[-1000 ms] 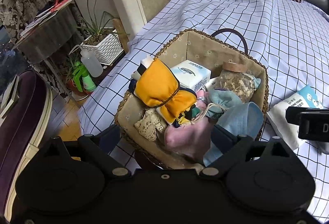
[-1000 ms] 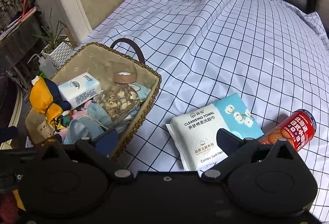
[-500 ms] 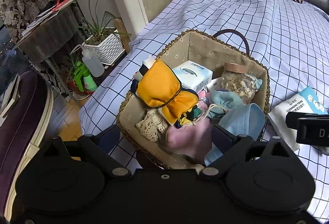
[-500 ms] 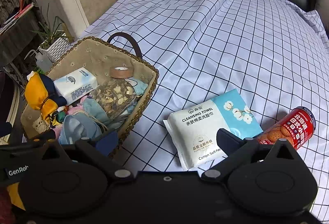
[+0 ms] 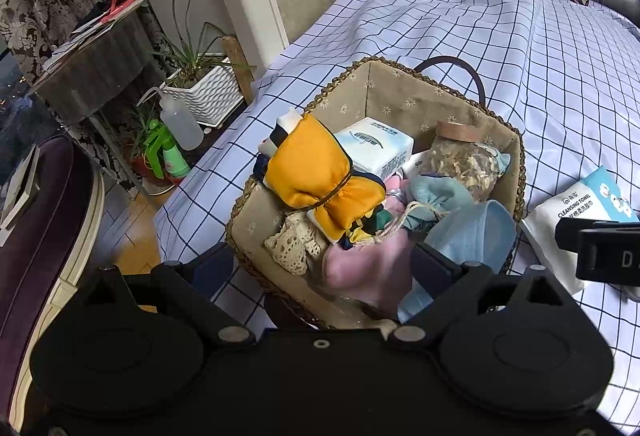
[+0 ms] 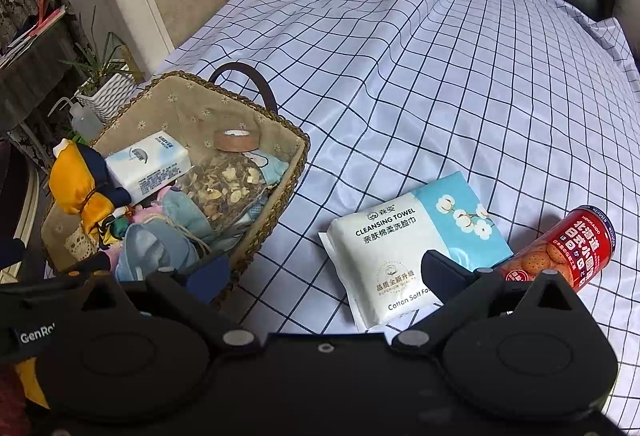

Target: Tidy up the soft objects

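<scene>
Both claws stand wide with nothing between their fingers: the left claw (image 5: 320, 268) hangs over the near edge of the basket (image 5: 404, 99), the right claw (image 6: 326, 272) over the checked sheet (image 6: 440, 75) between basket and towel pack; the tip of the right claw juts in at the right edge of the left view.

Much is hidden. Black claw bodies fill the bottom of each frame and cover the basket's near rim. Soft items in the basket overlap, so the lower ones cannot be made out, and of the two handles only one dark handle (image 6: 244, 79) shows, at the far side.

One bed under the sheet fills the upper right of both frames. One woven basket sits at its left edge, holding one yellow cloth bundle (image 5: 320, 175), one pink cloth (image 5: 368, 264), one blue cloth (image 5: 476, 232), one lace piece (image 5: 296, 240), one white tissue pack (image 5: 380, 147), one clear bag of dried bits (image 6: 228, 187) and one tape roll (image 6: 236, 139). One cleansing towel pack (image 6: 400, 244) lies centre right in the right view, well apart from the basket, and one red biscuit can (image 6: 568, 252) lies on its side just beside it.

Left of the bed: one white planter (image 5: 204, 91), one squeeze bottle (image 5: 182, 123), one green sprayer (image 5: 168, 151)
</scene>
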### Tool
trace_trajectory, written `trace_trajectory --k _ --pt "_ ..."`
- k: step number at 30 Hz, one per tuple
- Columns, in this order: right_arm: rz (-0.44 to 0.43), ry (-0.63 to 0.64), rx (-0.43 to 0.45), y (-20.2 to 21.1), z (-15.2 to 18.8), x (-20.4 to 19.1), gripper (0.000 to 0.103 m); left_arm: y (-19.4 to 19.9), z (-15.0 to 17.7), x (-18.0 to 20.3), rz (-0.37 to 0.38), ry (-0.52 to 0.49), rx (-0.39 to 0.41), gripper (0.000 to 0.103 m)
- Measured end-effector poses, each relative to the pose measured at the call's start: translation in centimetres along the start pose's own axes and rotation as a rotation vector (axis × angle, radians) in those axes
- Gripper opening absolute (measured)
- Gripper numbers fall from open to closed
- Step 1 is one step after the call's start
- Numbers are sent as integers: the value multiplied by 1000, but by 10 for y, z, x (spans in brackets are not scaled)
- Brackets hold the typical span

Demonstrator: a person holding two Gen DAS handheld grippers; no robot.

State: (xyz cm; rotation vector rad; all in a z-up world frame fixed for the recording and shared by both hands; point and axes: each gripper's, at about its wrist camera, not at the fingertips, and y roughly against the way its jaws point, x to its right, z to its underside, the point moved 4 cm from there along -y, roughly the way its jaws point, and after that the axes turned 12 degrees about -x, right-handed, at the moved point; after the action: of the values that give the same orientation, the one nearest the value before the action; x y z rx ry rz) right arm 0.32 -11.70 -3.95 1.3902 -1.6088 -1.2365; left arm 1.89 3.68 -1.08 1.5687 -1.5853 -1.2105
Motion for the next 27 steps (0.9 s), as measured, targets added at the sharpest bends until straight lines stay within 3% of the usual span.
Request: trace_trajectory --k 27 --pt "-13 10 -15 -2 2 1 103 -1 0 -2 -2 14 -5 93"
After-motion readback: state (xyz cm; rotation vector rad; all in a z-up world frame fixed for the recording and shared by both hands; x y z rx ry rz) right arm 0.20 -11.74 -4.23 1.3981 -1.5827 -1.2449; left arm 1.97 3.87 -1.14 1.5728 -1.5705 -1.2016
